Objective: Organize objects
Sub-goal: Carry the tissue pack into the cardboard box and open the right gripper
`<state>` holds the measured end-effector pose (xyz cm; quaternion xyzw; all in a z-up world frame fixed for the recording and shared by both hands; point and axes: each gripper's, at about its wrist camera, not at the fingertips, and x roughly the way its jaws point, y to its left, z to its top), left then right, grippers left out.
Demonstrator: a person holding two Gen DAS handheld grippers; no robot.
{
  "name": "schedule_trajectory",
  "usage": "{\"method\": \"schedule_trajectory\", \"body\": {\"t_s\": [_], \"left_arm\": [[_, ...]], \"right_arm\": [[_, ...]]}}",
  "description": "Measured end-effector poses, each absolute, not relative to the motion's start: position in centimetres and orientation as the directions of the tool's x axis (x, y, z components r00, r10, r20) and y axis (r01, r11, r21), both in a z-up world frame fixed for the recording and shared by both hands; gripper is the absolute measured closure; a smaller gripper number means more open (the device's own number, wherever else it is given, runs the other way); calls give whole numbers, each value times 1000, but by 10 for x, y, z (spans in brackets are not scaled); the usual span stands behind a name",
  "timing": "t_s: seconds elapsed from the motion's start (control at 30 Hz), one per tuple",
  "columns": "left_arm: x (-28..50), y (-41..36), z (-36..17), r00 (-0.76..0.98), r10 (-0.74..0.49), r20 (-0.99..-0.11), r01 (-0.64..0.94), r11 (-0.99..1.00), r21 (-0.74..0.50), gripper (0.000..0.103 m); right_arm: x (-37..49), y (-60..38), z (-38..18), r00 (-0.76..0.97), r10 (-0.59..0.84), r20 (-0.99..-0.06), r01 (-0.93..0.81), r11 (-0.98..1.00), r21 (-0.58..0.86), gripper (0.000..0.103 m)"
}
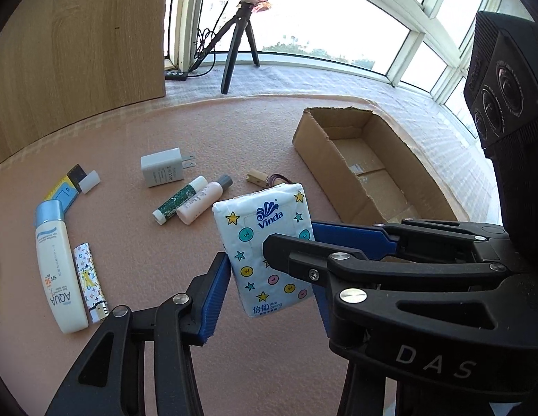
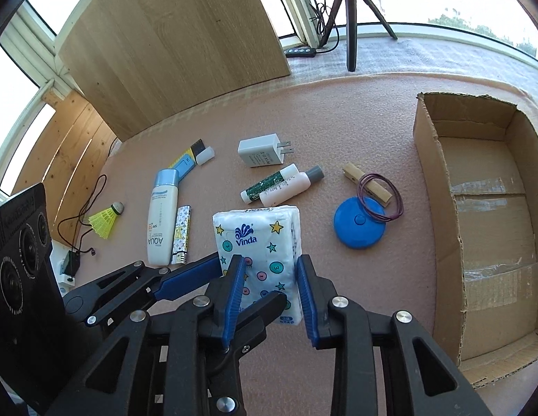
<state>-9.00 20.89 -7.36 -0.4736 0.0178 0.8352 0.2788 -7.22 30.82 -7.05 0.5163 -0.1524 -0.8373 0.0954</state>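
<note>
A white Vinda tissue pack (image 1: 265, 242) with stars and coloured dots hangs tilted above the pink mat. My left gripper (image 1: 269, 277) is shut on its lower sides with both blue pads. My right gripper (image 2: 269, 260) is shut on the same tissue pack (image 2: 258, 239), one pad on each face. In the left wrist view the right gripper (image 1: 289, 239) crosses in front of the pack from the right. The left gripper (image 2: 251, 279) reaches in from the left in the right wrist view. An open cardboard box (image 2: 439, 208) lies to the right, with only tape on its floor.
On the mat lie a white charger (image 2: 260, 154), a green tube (image 2: 269, 183), a small bottle (image 2: 289, 185), a sunscreen bottle (image 2: 161, 215), a lighter (image 2: 181, 235), a clothespin (image 2: 367, 183), a purple band (image 2: 381, 197), a blue disc (image 2: 359, 223) and a yellow shuttlecock (image 2: 104, 220). A tripod (image 1: 234, 52) and a wood panel (image 1: 78, 34) stand behind.
</note>
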Motion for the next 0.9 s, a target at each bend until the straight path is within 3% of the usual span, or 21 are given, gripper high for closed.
{"method": "schedule_trajectory", "body": {"t_s": [0.33,0.73,0.8,0.83,0.9], "left_arm": [[-59,285,-49,-378,542,-751,-625,-748,-226,52],[-53,369,-57,-322,574,-753,-679,-694,-239,51],[-54,374,-59,-321,566,-760,-680,-696,-231,40],[-55,374,-59,-328,560,-761,-675,-702,-226,23],[-56,373,-59,-350,546,-761,-667,-716,-207,19]], "right_arm": [[-34,393,-33,-543,-211,-813,-116,-940,322,75],[-20,463,-38,-547,-147,-824,-201,-932,301,74],[-20,465,-39,-539,-139,-831,-194,-939,283,69],[-20,466,-39,-535,-127,-835,-199,-942,270,57],[-16,467,-38,-552,-88,-829,-217,-945,245,46]]}}
